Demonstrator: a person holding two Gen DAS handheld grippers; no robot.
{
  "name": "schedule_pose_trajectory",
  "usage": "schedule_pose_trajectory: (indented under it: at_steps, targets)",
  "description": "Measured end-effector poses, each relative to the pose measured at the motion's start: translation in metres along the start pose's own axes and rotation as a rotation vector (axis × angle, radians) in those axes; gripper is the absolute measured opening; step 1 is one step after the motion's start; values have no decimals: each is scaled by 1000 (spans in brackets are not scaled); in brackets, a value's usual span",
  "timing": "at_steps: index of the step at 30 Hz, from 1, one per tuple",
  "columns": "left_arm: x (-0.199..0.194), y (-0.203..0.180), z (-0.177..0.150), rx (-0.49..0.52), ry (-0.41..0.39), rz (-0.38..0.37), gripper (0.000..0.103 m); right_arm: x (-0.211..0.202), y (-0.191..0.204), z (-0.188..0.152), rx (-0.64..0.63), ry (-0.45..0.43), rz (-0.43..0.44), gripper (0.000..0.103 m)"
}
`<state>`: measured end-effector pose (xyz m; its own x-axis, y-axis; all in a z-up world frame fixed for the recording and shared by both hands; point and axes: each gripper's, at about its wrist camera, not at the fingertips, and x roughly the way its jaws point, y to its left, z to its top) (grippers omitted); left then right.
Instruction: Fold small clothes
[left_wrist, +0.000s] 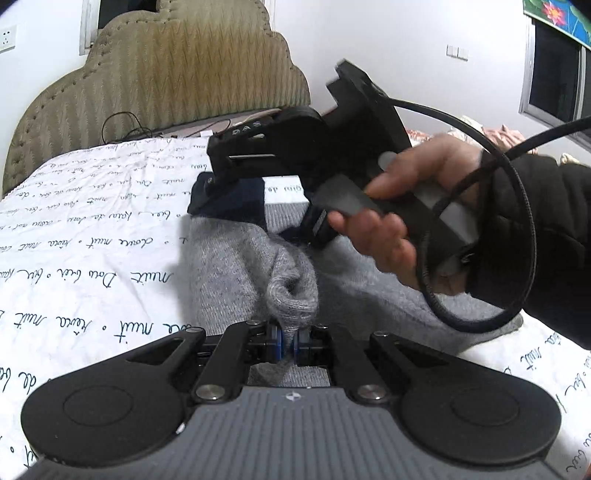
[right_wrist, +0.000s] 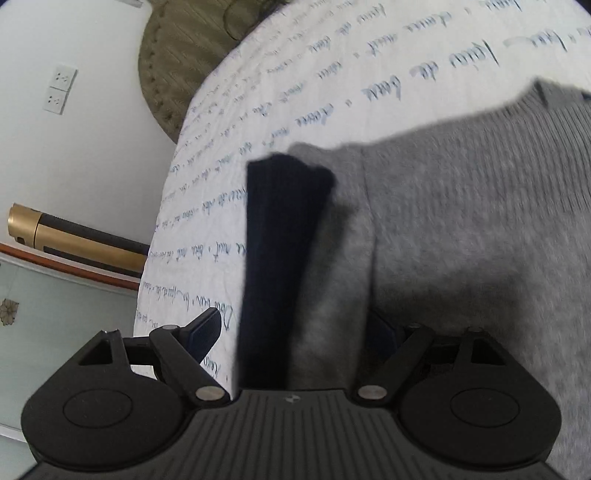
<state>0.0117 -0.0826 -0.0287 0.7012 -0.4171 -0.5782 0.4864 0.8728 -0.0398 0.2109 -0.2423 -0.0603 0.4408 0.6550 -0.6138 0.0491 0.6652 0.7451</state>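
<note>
A small grey knit sweater (left_wrist: 236, 266) with a dark navy cuff (left_wrist: 229, 201) lies on the bed. My left gripper (left_wrist: 291, 341) is shut on a pinched-up fold of the grey knit, lifting it into a ridge. My right gripper (left_wrist: 214, 177) reaches over the sweater from the right and sits at the navy cuff. In the right wrist view my right gripper (right_wrist: 295, 332) is open, its fingers spread wide. The navy cuff (right_wrist: 284, 258) and grey sleeve (right_wrist: 332, 280) lie between them, not clamped.
The bed has a white sheet with blue script (left_wrist: 92, 229) and an olive padded headboard (left_wrist: 166, 74). A black cable (left_wrist: 517, 236) loops from the right gripper. A wall with sockets (right_wrist: 59, 88) and a gold-and-black tube (right_wrist: 74, 240) lie beyond the bed edge.
</note>
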Motion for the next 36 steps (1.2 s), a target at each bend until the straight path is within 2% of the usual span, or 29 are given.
schedule_pose_trajectory:
  at_steps: [1, 2, 7, 11, 15, 19, 22, 25, 26, 28, 29, 30, 31, 32, 33, 34, 35, 36]
  targets:
    - [1, -1, 2, 4, 2, 5, 4, 0, 3, 1, -31, -26, -14, 44]
    - [2, -3, 3, 11, 2, 6, 4, -1, 6, 1, -70, -37, -46, 16]
    - [5, -26, 16, 75, -22, -23, 3, -27, 0, -2, -157, -91, -64, 16]
    - [13, -62, 26, 136, -33, -102, 3, -74, -12, 1, -201, -137, -77, 15]
    - [23, -105, 35, 184, -49, -202, 3, -132, -37, -1, -233, -196, -146, 16]
    - [51, -142, 36, 184, 21, -290, 3, -178, -83, -4, -186, -250, -247, 16]
    - [76, -164, 32, 204, 68, -296, 3, -191, -121, -5, -124, -276, -321, 15]
    - [98, -165, 30, 200, 104, -285, 4, -193, -151, -11, -60, -303, -293, 15]
    - [101, -164, 32, 205, 109, -292, 4, -192, -155, -12, -48, -314, -278, 15]
    - [90, -158, 33, 205, 94, -361, 17, -195, -156, -14, -23, -344, -240, 16]
    - [80, -149, 35, 197, 82, -422, 33, -199, -156, -16, -3, -351, -218, 20]
    - [69, -139, 38, 184, 68, -488, 58, -203, -156, -16, 15, -357, -197, 22]
    - [56, -125, 41, 167, 45, -553, 72, -209, -155, -17, 24, -375, -178, 31]
    - [43, -109, 41, 148, 7, -583, 92, -217, -153, -18, 27, -401, -168, 46]
    - [30, -92, 44, 129, -44, -589, 98, -225, -152, -20, 29, -431, -167, 56]
    - [21, -75, 47, 115, -93, -585, 98, -232, -151, -22, 29, -459, -169, 77]
    - [19, -55, 52, 98, -128, -564, 98, -238, -152, -23, 28, -486, -166, 85]
    - [20, -40, 58, 74, -140, -523, 98, -241, -153, -24, 27, -500, -166, 85]
